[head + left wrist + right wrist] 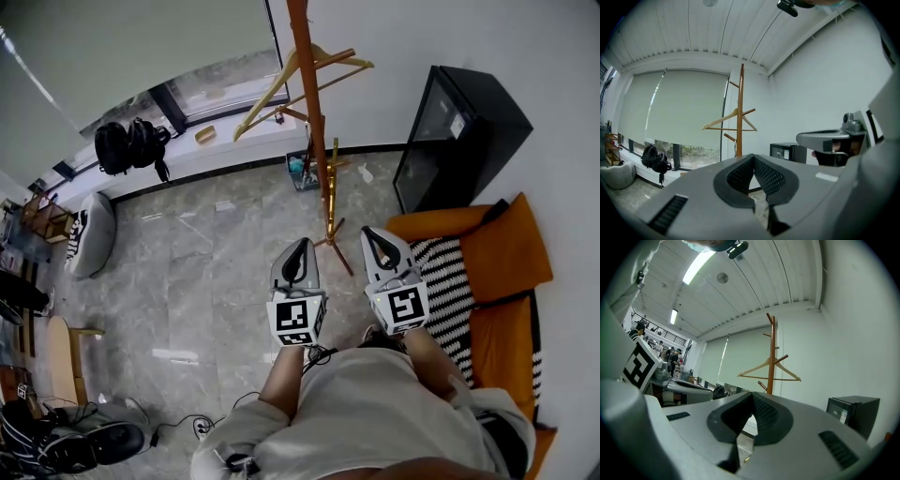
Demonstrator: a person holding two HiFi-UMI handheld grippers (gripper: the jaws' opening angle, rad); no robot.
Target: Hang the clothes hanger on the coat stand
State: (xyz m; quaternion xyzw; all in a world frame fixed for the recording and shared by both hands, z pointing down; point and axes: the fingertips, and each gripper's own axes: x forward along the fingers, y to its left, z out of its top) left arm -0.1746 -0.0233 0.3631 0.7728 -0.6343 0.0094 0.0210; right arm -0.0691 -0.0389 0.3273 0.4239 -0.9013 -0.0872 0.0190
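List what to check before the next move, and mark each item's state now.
1. Clothes hanger on the coat stand: ok, it hangs high on the pole.
2. Left gripper free: ok, jaws together with nothing between them.
3. Right gripper free: ok, jaws together with nothing between them.
4. Grippers clear of the stand: ok, the head view shows both held back from it, with bare floor between.
5. Hanger seated fully and securely: cannot tell, too small in every view.
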